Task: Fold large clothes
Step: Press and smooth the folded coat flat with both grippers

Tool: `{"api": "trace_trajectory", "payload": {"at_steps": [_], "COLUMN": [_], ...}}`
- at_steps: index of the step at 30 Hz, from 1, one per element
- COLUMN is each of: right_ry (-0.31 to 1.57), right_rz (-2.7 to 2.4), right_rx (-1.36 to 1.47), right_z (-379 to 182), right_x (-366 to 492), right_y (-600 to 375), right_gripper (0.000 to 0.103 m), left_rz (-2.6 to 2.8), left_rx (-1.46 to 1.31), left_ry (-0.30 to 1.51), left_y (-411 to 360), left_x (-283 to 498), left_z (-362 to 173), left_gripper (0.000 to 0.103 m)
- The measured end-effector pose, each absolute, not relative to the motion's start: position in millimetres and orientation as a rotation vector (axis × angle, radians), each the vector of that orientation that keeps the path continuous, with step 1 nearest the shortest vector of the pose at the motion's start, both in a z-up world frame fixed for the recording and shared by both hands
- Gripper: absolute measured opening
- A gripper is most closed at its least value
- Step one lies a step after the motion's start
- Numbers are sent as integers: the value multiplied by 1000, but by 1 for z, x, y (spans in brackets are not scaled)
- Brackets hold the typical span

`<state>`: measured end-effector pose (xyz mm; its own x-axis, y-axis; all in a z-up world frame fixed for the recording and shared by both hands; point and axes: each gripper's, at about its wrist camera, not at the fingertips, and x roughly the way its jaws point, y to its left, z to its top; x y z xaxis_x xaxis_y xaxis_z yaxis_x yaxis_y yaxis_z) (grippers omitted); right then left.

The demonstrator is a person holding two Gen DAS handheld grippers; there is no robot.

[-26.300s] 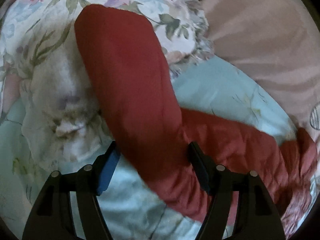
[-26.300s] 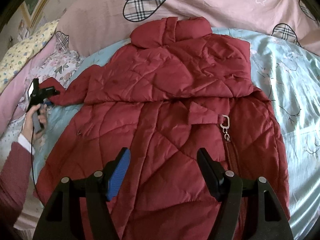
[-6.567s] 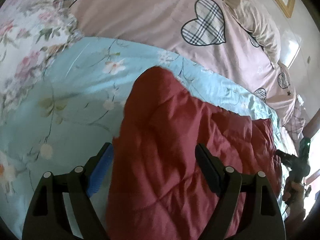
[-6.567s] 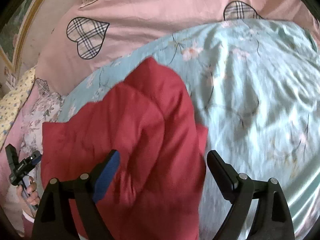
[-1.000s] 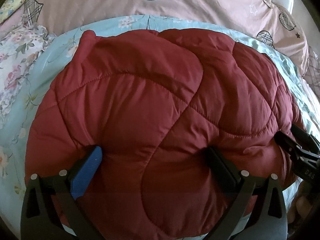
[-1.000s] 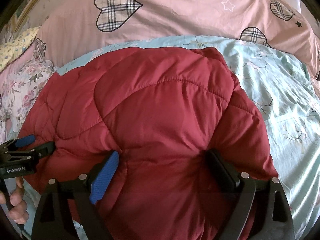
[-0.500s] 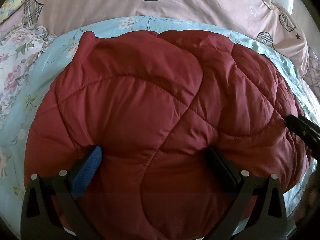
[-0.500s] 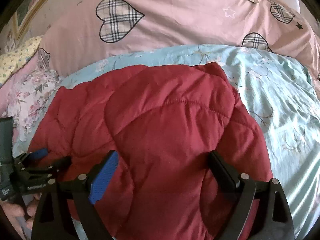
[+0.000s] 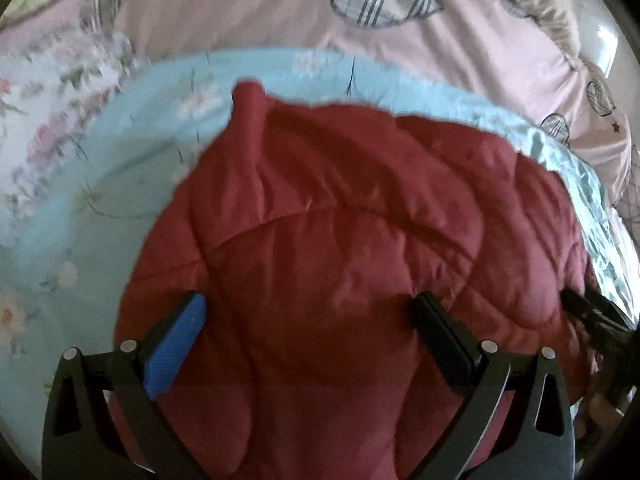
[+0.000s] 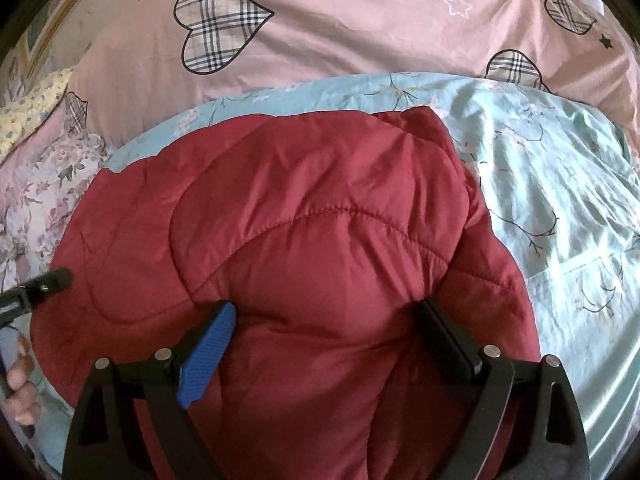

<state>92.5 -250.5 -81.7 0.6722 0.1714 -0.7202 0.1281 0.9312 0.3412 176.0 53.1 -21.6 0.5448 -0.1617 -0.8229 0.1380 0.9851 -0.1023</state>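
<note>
Both grippers, left (image 9: 308,312) and right (image 10: 326,320), have jaws spread wide above a folded red jacket (image 10: 320,240). It lies bundled on the light-blue floral sheet (image 10: 560,184), near a pink heart-print duvet (image 10: 360,24). No readable writing shows.

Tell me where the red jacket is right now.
The red quilted jacket lies folded in a bundle on the light blue floral sheet, filling the centre of both wrist views. The pink heart-print bedding lies beyond it, and both open grippers are over its near edge.
</note>
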Motion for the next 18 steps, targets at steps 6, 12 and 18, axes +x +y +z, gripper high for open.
{"api": "trace_trajectory", "payload": {"at_steps": [6, 12, 18], "right_ry": [792, 842, 838], "right_rz": [5, 7, 11], "right_rx": [395, 399, 436], "right_z": [-65, -90, -96], "right_x": [75, 73, 64], "right_y": [-255, -256, -262], "right_gripper": [89, 89, 89], "left_rz": [-147, -149, -182], "left_rx": [40, 46, 3], "left_ry": [968, 968, 938], "left_y": [42, 43, 53], "left_x": [171, 166, 132], "left_z": [-29, -25, -10], "left_gripper": [103, 103, 103]}}
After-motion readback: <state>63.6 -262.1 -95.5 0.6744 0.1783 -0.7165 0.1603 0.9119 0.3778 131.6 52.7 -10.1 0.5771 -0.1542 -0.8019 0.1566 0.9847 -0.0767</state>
